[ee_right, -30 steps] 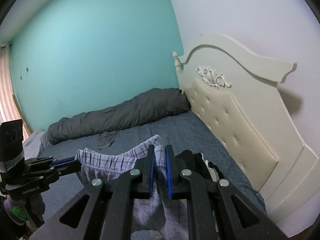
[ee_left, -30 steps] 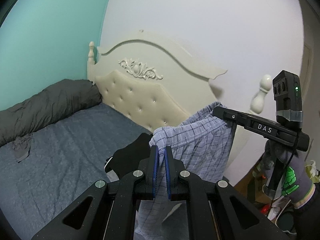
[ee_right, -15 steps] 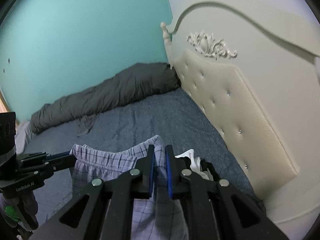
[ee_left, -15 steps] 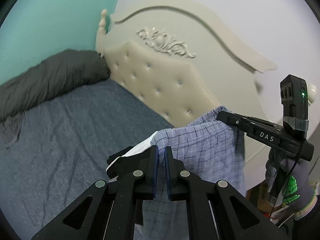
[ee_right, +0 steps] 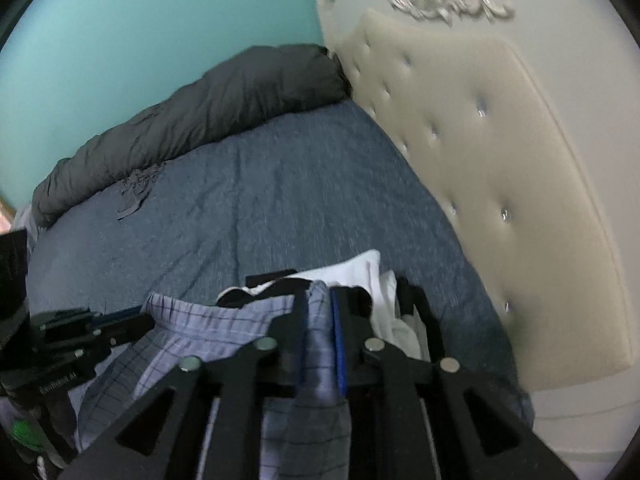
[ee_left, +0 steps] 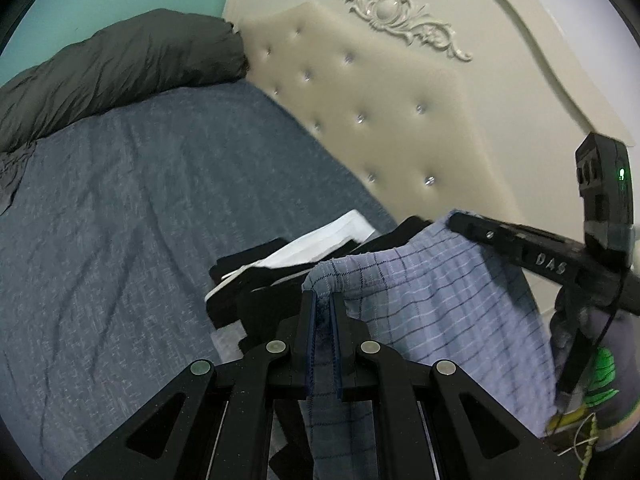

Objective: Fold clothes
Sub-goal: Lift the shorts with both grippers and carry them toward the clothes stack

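The checked shorts (ee_left: pixel 432 304) hang stretched by the waistband between the left hand-held gripper (ee_left: pixel 324 312), clamped on one corner, and the right hand-held gripper (ee_right: pixel 320 312), its jaws opening around the other, just above the folded pile (ee_left: pixel 316 248) on the bed (ee_left: pixel 120 220).

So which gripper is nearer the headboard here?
Right. The right gripper holds the checked shorts at the end beside the headboard; the left gripper pinches the other end, farther out over the bed.
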Demonstrator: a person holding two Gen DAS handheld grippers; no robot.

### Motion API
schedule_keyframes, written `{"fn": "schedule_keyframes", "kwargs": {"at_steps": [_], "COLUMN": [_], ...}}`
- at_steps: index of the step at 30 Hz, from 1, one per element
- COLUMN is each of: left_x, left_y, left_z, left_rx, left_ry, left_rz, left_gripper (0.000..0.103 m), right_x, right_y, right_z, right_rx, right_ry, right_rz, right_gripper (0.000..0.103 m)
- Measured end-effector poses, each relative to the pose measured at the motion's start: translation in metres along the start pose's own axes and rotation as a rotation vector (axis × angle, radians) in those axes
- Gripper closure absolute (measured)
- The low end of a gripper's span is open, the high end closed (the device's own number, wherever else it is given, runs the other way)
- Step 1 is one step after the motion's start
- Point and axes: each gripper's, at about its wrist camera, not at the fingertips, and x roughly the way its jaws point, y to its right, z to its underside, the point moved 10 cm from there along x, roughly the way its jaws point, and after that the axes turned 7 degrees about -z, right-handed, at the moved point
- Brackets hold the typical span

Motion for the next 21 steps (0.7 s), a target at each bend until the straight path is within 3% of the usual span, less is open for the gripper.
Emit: {"fn": "schedule_keyframes", "kwargs": {"at_steps": [3,7,16,21], "left_x": [-0.002,-0.008,-0.010,-0.010], "left_y": [-0.003,-0.007,-0.005,-0.007], "left_z": [-0.001,-0.006,-0.003,-0.002], "left_rx": [0.016,0.013,0.020,0.018], "left_ry": [0.011,0.028,0.032,0.032], "left_rz": [-0.035,-0.049,-0.057,-0.056], "left_gripper": [0.093,0.093,0.093,0.093], "right_x": [-0.016,-0.048,-0.049,-0.032], "right_y": [0.011,0.019,-0.008,-0.012], "right_z": [-0.008,-0.021,0.002,0.011], "right_rx": [0.056,0.105,-0.031,-0.055], "right_ry": [0.062,0.165,0.088,0.048], "right_rz": [-0.016,-0.083,-0.104,-0.023], "right_gripper": [0.071,0.067,0.067,0.099]}}
